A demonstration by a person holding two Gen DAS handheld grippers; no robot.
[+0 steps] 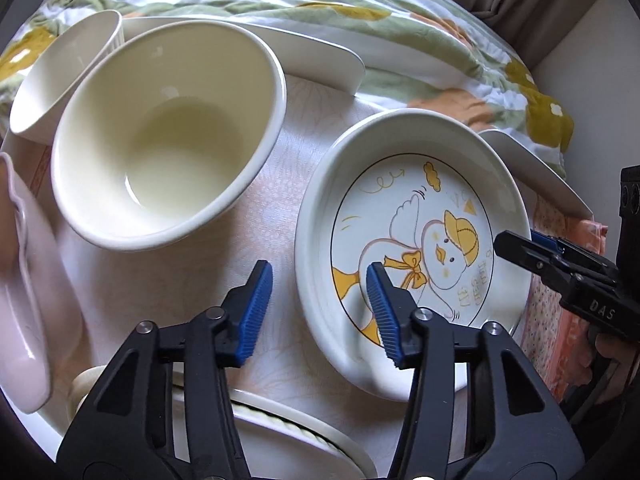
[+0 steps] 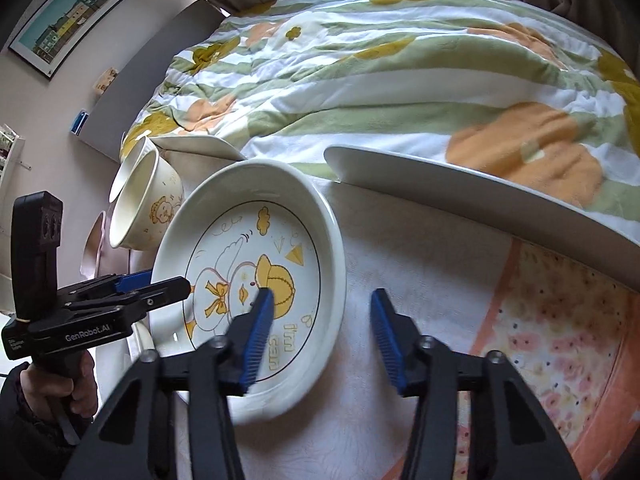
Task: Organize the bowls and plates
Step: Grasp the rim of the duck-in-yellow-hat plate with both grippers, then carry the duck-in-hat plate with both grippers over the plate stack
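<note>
I see the duck-print plate [image 1: 412, 248] lying flat on the pale tablecloth [image 1: 256, 264], right of the cream bowl [image 1: 168, 140]. My left gripper [image 1: 320, 312] straddles the plate's near rim, jaws apart, nothing clamped. My right gripper [image 2: 320, 336] straddles the opposite rim (pads [image 2: 260, 336] clear of it too).

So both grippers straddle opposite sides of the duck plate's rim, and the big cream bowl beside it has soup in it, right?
Not quite. The cream bowl is empty; the left wrist view shows its bare bottom. The rest stands: the left gripper and the right gripper each straddle the rim of the duck plate on opposite sides, one finger inside and one outside.
</note>
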